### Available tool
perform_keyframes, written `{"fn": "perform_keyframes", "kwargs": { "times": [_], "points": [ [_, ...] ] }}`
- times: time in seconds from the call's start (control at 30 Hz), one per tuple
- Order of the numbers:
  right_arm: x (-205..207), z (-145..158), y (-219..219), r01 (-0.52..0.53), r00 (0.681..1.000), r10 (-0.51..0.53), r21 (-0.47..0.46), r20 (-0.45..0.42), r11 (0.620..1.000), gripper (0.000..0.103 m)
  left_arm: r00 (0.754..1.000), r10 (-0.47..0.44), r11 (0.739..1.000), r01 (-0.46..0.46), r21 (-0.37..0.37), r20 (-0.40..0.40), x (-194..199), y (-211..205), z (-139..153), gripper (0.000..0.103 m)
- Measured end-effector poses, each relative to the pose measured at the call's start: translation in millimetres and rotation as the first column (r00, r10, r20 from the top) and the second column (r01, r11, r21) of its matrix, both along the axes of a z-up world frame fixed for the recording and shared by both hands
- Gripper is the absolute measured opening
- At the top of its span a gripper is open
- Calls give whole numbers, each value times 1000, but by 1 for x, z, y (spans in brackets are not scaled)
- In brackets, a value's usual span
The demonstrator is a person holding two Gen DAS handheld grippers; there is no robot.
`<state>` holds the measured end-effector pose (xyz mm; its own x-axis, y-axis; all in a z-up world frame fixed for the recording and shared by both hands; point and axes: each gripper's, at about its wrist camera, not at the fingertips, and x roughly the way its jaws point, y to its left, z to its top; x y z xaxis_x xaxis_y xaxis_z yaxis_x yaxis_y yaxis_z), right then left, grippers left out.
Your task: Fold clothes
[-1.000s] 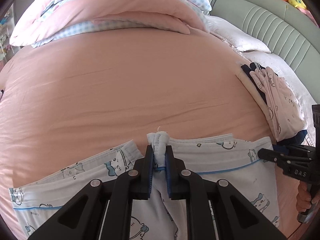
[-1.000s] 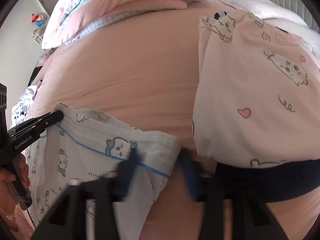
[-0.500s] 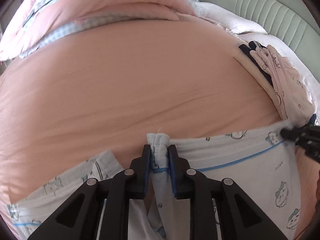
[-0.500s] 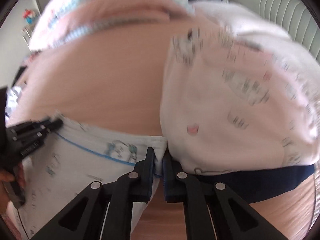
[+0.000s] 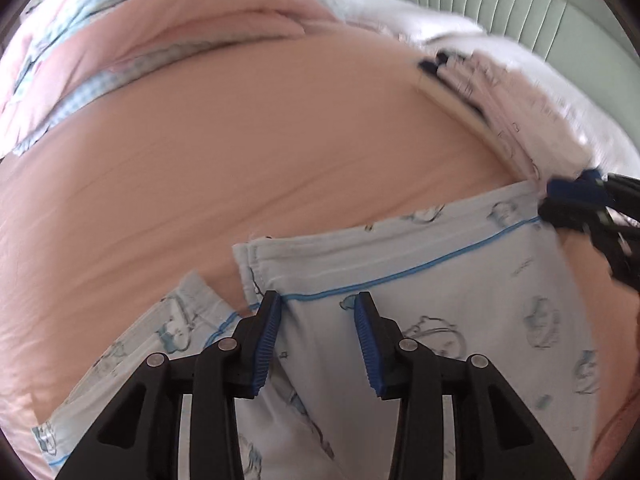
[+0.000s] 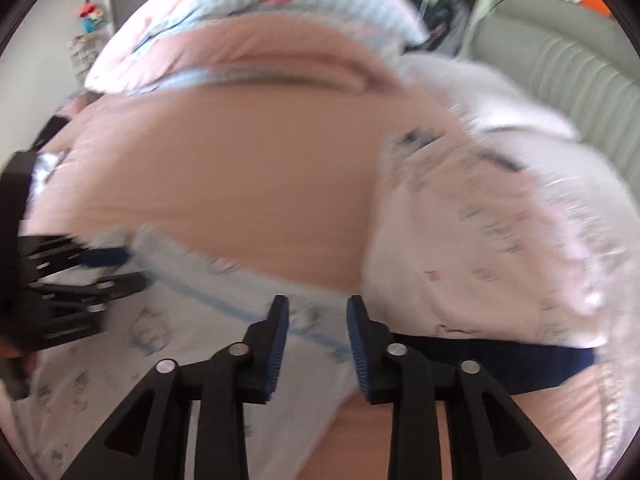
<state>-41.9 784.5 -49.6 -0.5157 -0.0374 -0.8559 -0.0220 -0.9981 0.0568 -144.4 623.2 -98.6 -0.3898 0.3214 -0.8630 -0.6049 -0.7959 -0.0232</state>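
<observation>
A light blue pyjama garment [image 5: 440, 300] with blue piping and cartoon prints lies folded on the pink bed sheet [image 5: 240, 160]. My left gripper [image 5: 318, 308] hangs over its near left corner with jaws opening; the cloth lies below them and the pads do not press it. My right gripper [image 6: 318, 312] is over the garment's [image 6: 180, 340] right corner. Its jaws are also opening and the fabric is loose beneath them. Each gripper shows in the other's view: the right gripper [image 5: 556, 204] at the right edge, the left gripper [image 6: 132, 268] at the left.
A folded pile of pink printed clothes [image 6: 480, 248] on a navy piece [image 6: 500, 356] sits just right of the garment. A rolled pink and blue quilt [image 5: 180, 20] lies at the far end of the bed. A green padded headboard [image 5: 500, 4] and white bedding [image 6: 500, 92] are at the back right.
Both grippers were pinched on the garment's top edge and have opened and let it go. The bunched fold at the left now lies flat. The right gripper has lifted a little.
</observation>
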Motion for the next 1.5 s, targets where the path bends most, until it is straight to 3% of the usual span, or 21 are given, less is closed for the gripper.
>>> {"fn": "perform_keyframes", "kwargs": {
  "times": [0.07,0.13,0.17,0.23,0.27,0.33,0.43,0.6,0.7,0.83,0.9,0.97,1.03,1.17,1.27,1.33,1.4,1.5],
  "points": [
    [-14,-22,6,-7,998,9,-28,57,1000,31,999,39,999,-39,27,-2,-12,0,6,37],
    [-20,-23,11,13,1000,-12,-10,16,1000,29,989,131,991,-130,18,-70,-16,-7,19,36],
    [-23,-19,12,34,999,-34,34,-1,999,29,985,156,987,-153,47,-67,-15,-11,26,35],
    [-23,-8,15,66,997,-62,83,-46,994,31,992,126,974,-128,187,25,-3,-20,38,35],
    [-22,-5,17,62,997,-60,63,-40,996,31,995,93,976,-97,195,29,9,-19,40,35],
    [-18,-7,20,43,999,-43,-31,10,999,31,1000,26,989,-26,149,2,36,-11,42,35],
    [-6,-12,21,45,997,-37,-114,72,992,31,998,-46,995,43,91,33,71,-4,35,35],
    [38,-6,1,63,991,-41,-177,126,982,31,998,-18,998,15,62,60,127,-23,27,35],
    [79,-9,-20,58,989,-36,-150,145,987,31,997,49,999,-50,19,59,163,-48,34,35],
    [131,-14,-42,73,983,-53,-108,175,992,31,986,129,990,-134,46,103,206,-91,42,38],
    [153,-10,-53,63,983,-50,-68,176,996,33,980,151,989,-151,-12,127,219,-104,32,38],
    [167,-14,-65,23,978,-22,-3,207,1000,37,973,172,984,-164,-62,152,233,-117,22,38],
    [180,-17,-71,8,976,-16,39,219,999,38,970,183,983,-178,-44,162,250,-131,21,38],
    [199,-17,-61,37,962,-51,56,269,998,44,971,209,977,-202,-65,120,280,-160,28,38],
    [210,-2,-62,41,972,-63,98,226,994,44,960,266,963,-268,18,81,294,-190,41,38],
    [218,16,-73,1,990,-7,46,140,999,44,959,273,956,-280,92,79,298,-197,45,38],
    [224,25,-92,-63,995,62,12,80,998,44,966,244,959,-253,125,85,301,-191,44,38],
    [211,10,-148,-192,978,188,42,96,980,43,976,199,966,-210,150,85,303,-174,40,37]
  ]
}}
